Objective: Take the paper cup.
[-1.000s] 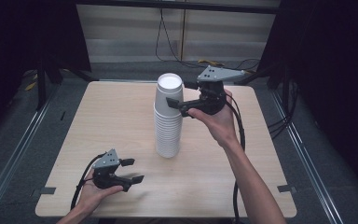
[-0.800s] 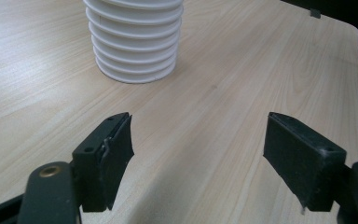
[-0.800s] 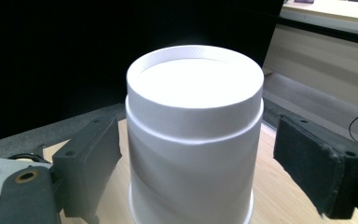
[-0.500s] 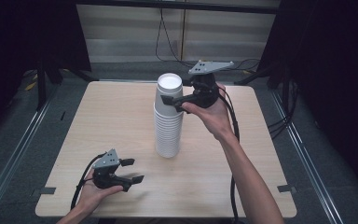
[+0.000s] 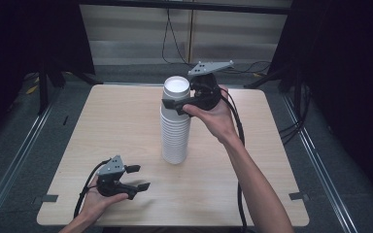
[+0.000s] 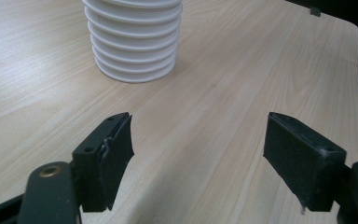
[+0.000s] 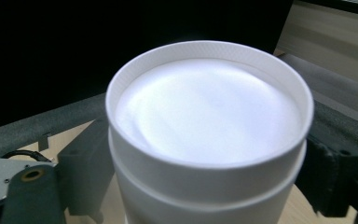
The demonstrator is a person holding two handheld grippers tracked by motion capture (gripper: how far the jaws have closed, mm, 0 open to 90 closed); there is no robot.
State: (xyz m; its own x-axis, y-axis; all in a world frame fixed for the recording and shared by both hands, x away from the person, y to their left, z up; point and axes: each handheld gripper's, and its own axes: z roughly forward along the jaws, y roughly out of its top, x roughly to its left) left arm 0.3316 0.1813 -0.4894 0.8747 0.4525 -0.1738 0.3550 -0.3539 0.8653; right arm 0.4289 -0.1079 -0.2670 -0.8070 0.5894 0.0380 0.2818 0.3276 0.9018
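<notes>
From the high view, a tall stack of white cups [image 5: 176, 121] stands near the middle of the counter [image 5: 126, 121], a little toward its far edge; the right gripper [image 5: 175, 103] is up at the top of the stack, its fingers set either side of the uppermost cup, likely to peel one cup off without toppling the rest; the left gripper [image 5: 137, 177] sits low by the near left corner, held in the person's hand, well apart from the stack and out of the way. Over to the left gripper view: both fingers [image 6: 103, 158] spread wide with nothing but bare wood between them, the base of the stack [image 6: 135, 42] ahead. Now the right gripper view: the top cup [image 7: 209, 121] sits between the fingers [image 7: 81, 172], which lie close against its wall just under the rim; they look closed on it, a grip placed high so only that cup comes away.
</notes>
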